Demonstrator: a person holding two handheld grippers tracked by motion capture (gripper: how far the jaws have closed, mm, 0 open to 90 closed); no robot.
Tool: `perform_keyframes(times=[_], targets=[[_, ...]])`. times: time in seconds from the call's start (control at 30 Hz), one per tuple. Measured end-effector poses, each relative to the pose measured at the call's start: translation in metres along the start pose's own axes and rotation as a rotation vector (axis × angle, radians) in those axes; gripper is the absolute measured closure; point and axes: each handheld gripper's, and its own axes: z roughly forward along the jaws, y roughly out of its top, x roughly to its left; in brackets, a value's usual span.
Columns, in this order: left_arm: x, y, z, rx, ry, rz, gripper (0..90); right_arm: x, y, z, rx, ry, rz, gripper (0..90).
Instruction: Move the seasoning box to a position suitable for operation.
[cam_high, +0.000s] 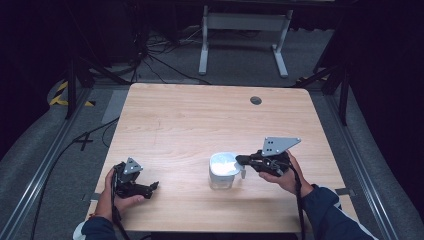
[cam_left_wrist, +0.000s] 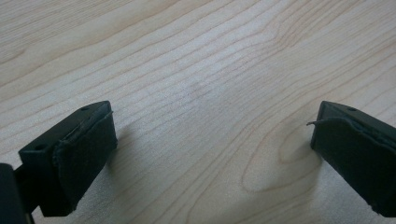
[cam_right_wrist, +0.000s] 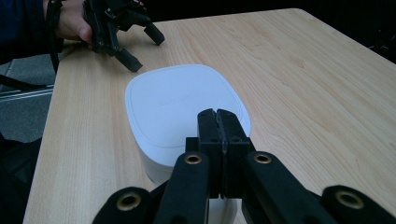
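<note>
- The white rounded-square plastic container with a fitted lid (cam_high: 223, 170) stands upright on the light wood-grain bench (cam_high: 200, 120), toward the bench's near edge and right of its middle.
- The lid carries a faint embossed mark at its centre (cam_right_wrist: 175, 99), too soft to read; no other writing shows.
- The right claw (cam_high: 242, 160) has its black jaws pressed together with nothing between them; its tip sits at the container's right rim, and whether it touches cannot be told.
- The left claw (cam_high: 152, 186) lies low over the bench, well apart to the container's left, jaws spread wide over bare wood.
- Beyond the container, near the bench's far edge, sits a small round grey cable port (cam_high: 256, 100).
- Past that edge, grey floor carries black cables (cam_high: 160, 62) and a white metal frame (cam_high: 244, 37); the room around is dark.
</note>
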Motion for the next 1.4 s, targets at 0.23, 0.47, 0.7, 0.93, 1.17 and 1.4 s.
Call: perform_keyframes(times=[0.23, 0.47, 0.7, 0.93, 1.17, 1.4], targets=[[-0.014, 0.011, -0.004, -0.003, 0.023, 0.049, 26.7, 0.001, -0.001, -0.001, -0.004, -0.005, -0.005, 90.0], [-0.039, 0.036, -0.011, -0.113, -0.026, 0.108, 50.5, 0.001, -0.002, -0.001, -0.008, -0.004, -0.002, 90.0], [-0.064, 0.06, -0.015, -0.178, -0.106, 0.167, 70.0, 0.0, -0.003, -0.003, -0.008, -0.01, -0.007, 90.0], [-0.092, 0.086, -0.017, -0.24, -0.152, 0.246, 83.7, 0.0, -0.005, -0.004, -0.007, -0.013, -0.006, 90.0], [-0.111, 0.102, -0.008, -0.235, -0.187, 0.299, 88.7, -0.001, -0.006, -0.004, -0.012, -0.013, -0.007, 90.0], [-0.118, 0.117, -0.005, -0.251, -0.201, 0.303, 88.3, 0.0, -0.008, -0.005, 0.0, -0.013, -0.01, 90.0]])
